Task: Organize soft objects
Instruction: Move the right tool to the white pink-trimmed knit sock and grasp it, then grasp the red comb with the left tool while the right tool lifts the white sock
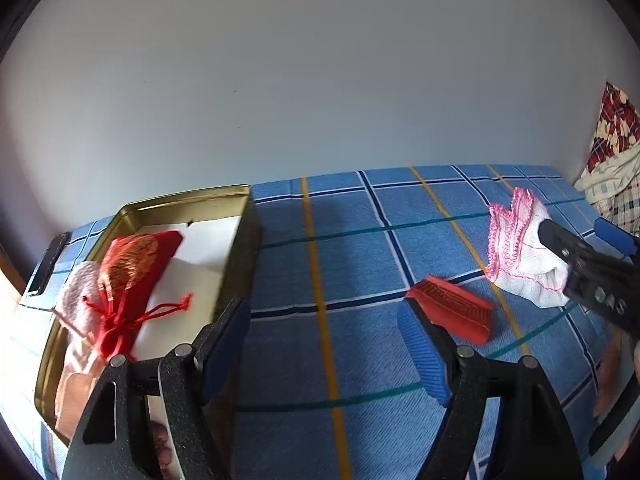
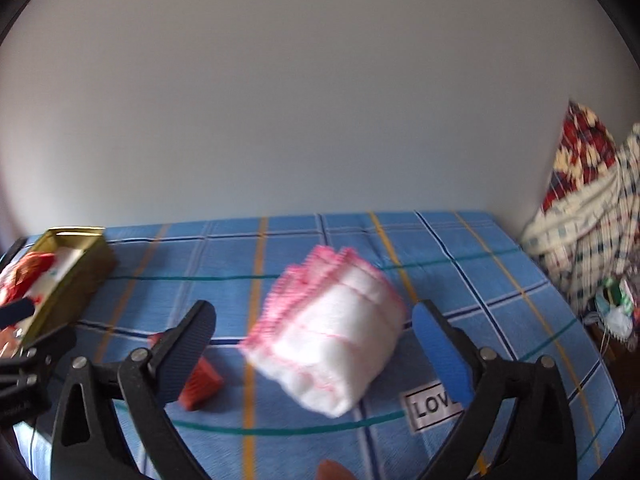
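On the blue plaid bed sheet (image 1: 360,248), at its left end, stands a shallow gold tin (image 1: 240,216) with thin metal walls and a white lining. In it already lie a red satin drawstring pouch (image 1: 132,268) with a woven gold panel and, just beside that, something pale pink and fuzzy (image 1: 80,296).

The left tongs (image 1: 324,344) hang open over bare sheet beside the tin, nothing between the ribbed blue pads. Just right of them lies a small red ribbed wedge (image 1: 452,314), flat-sided and stiff-looking; whether it is soft I cannot tell.

Further right sits the white knitted glove bundle (image 2: 332,332), folded into a plump block with frilly pink-stitched cuffs. The right tongs (image 2: 316,356) stand wide open around it, their pads clear of the knit on both sides, so it is framed but not gripped.

The step in hand looks like the pick-up of this bundle for the tin. Next the tongs must come down and close across its middle; the yielding knit will squash, so the bite should be deep enough that no layer slips out. A white "LOVE" label (image 2: 430,408) is sewn on the sheet near the right pad.
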Available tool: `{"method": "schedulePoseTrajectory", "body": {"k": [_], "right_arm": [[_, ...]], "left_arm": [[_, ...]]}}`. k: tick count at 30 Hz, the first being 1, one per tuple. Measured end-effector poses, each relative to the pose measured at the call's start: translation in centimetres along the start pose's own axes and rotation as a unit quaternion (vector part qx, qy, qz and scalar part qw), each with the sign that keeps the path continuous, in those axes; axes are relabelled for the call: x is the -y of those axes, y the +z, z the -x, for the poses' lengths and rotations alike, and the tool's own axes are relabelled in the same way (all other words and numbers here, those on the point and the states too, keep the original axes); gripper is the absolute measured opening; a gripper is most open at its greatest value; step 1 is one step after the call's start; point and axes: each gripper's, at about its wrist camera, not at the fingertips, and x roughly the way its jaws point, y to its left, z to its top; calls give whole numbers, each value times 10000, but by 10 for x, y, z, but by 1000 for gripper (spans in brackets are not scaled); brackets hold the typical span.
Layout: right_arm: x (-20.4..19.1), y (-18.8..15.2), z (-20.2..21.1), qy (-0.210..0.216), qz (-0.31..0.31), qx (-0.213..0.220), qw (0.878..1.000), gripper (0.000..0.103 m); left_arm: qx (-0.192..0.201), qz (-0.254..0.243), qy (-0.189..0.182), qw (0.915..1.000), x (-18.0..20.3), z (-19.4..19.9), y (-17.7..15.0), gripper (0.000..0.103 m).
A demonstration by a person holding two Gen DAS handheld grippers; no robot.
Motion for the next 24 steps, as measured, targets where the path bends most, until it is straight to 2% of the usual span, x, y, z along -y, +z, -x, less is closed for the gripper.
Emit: {"method": "schedulePoseTrajectory", "body": {"k": [6, 13, 15, 16, 18, 19, 22, 24], "right_arm": [[6, 2, -38, -1, -239, -557, 9982, 100], [-13, -8, -63, 83, 145, -1110, 9937, 100], [-15, -8, -66, 73, 212, -1145, 9932, 96], [-16, -9, -67, 75, 233, -1171, 9928, 93], [-15, -9, -68, 77, 236, -1208, 9924, 78], [-14, -9, -67, 90, 252, -1200, 9924, 74], [-17, -10, -62, 129, 394, -1145, 9926, 51], [-18, -10, -58, 77, 487, -1092, 9928, 30]], "left_arm": [[-1, -170, 33, 9999, 7, -11, -3, 78], [-76, -217, -55, 9997, 8, -19, -6, 78], [-81, -230, -66, 9997, 9, -20, -6, 78], [-76, -240, -75, 9997, 9, -20, -6, 78], [-68, -271, -76, 9996, 11, -20, -6, 78], [-72, -284, -69, 9995, 12, -20, -7, 78], [-112, -301, -66, 9995, 14, -22, -7, 78], [-133, -312, -76, 9994, 16, -22, -7, 78]]}}
